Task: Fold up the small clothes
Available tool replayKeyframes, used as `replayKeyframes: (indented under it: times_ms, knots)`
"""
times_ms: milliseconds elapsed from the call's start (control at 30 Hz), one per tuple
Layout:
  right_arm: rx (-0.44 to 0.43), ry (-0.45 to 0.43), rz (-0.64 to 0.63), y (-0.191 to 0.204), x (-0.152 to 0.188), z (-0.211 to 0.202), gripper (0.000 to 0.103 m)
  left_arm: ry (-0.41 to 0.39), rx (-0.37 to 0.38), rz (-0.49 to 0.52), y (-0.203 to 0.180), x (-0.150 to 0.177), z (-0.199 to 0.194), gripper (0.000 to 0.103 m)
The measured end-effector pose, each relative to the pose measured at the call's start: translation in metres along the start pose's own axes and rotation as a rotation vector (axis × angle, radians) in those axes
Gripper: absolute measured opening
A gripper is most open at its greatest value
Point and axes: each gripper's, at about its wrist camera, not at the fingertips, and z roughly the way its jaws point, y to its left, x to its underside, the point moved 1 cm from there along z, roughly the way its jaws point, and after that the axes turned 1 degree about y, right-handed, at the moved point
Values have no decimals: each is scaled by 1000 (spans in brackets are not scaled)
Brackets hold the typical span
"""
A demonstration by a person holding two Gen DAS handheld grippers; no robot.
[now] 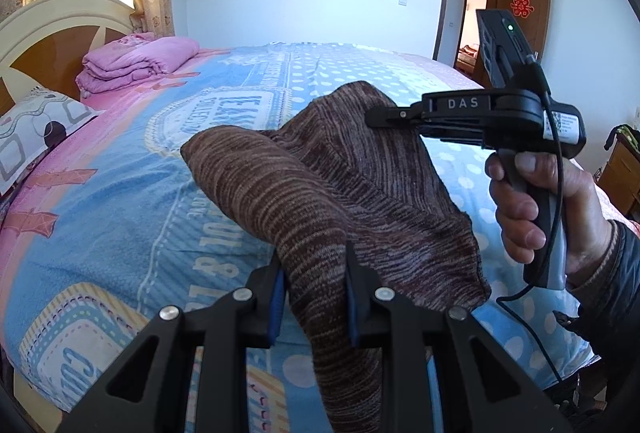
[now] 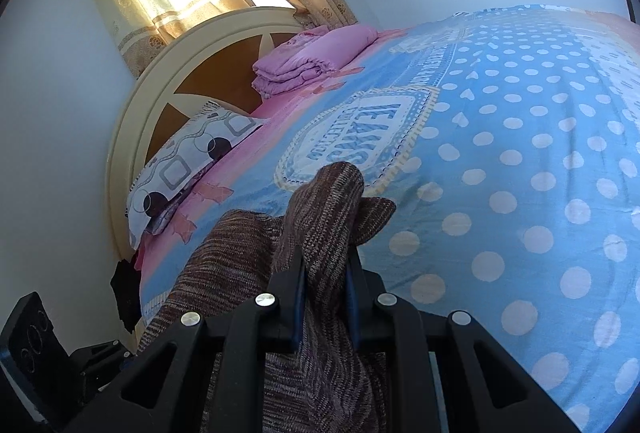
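Observation:
A brown striped knit garment (image 1: 320, 201) hangs in the air above the bed, held by both grippers. My left gripper (image 1: 314, 273) is shut on its near edge, and cloth drapes down between the fingers. My right gripper (image 1: 380, 115) shows in the left wrist view at the right, held by a hand, shut on the garment's far upper edge. In the right wrist view my right gripper (image 2: 326, 273) is shut on a bunched fold of the garment (image 2: 320, 217), which hangs to the lower left.
The bed (image 1: 120, 193) has a blue and pink printed cover with white dots (image 2: 520, 173). A folded pink quilt (image 1: 132, 63) and a patterned pillow (image 1: 32, 129) lie by the headboard (image 2: 168, 73). An open doorway (image 1: 468, 21) is at the far right.

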Motion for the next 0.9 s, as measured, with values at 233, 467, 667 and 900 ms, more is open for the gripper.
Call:
replayKeyframes:
  times_ms: [233,467,667,900]
  knots:
    - [5,41,-28,14,-1,26,17,10,-14,-32,12,9,2,26]
    - [5,83,-61,28,0,52,17,17,-32,-45,21,14,3,25]
    - [13,109,-82,37,4,69,17,24,-46,-52,26,21,5,25]
    - [28,125,-89,37,3,79,17,36,-67,-48,24,34,6,25]
